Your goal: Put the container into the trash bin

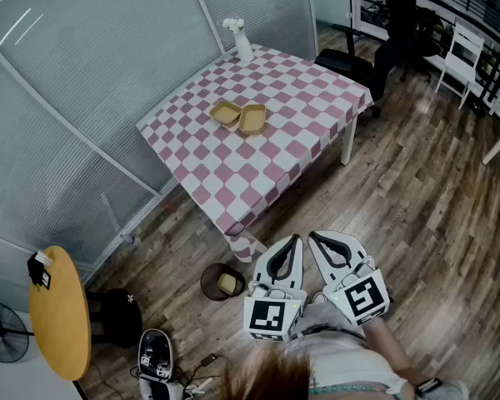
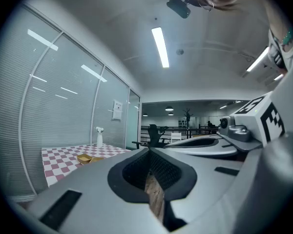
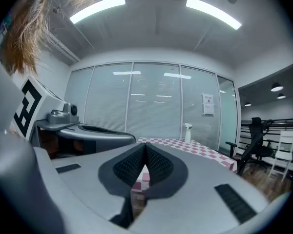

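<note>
The left gripper and the right gripper sit side by side close to the person's body, both pointing roughly level toward the table. Each has its jaws pressed together at the tips with nothing between them; only floor and a strip of checked cloth show through the slit behind the pads. In the left gripper view the right gripper lies just beside it on its right, and in the right gripper view the left gripper lies just beside it on its left. The container, a tan clamshell lying open, rests on the pink-and-white checked table well ahead of both grippers, apart from them and a little left of where the left gripper points; it shows there as a small tan shape on the cloth. A white spray bottle stands at the far edge of the table, beyond the container from the grippers. The trash bin, dark and round, stands on the wooden floor below and just to the left of the left gripper, by the table's near corner, with a tan piece lying inside it. Further left of the grippers stands a round yellow table.
</note>
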`<state>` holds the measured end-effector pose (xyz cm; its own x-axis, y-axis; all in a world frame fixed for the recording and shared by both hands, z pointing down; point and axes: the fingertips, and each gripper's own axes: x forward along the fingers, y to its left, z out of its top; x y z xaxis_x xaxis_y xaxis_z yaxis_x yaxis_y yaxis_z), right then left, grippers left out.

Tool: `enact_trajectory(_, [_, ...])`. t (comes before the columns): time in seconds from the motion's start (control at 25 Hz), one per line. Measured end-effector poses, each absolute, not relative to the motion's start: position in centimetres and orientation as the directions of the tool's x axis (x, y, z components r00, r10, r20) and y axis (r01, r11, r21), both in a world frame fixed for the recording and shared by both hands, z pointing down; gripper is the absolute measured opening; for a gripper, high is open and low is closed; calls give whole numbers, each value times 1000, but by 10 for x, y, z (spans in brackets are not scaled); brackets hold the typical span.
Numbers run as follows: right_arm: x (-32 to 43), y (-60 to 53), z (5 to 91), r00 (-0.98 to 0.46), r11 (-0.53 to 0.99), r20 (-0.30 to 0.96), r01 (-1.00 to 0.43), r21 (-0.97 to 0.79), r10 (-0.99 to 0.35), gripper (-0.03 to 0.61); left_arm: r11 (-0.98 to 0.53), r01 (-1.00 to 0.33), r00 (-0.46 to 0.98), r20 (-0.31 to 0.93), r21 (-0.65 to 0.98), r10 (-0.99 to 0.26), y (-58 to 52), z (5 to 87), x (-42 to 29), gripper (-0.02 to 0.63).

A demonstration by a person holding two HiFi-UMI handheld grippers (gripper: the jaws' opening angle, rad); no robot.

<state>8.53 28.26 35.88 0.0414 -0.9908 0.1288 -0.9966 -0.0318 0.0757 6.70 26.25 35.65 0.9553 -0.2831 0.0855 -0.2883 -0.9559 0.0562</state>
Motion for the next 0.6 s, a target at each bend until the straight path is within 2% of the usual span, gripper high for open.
enact_trajectory(0.16, [86, 285, 355, 45, -40, 90, -998, 57, -995, -8, -957, -285, 957, 79, 61, -280, 264, 356, 67, 6])
enact_trajectory(0.6, [96, 278, 364, 19, -10, 124, -998, 67, -992, -6, -947, -306, 950, 98, 92, -298, 252, 369, 67, 6])
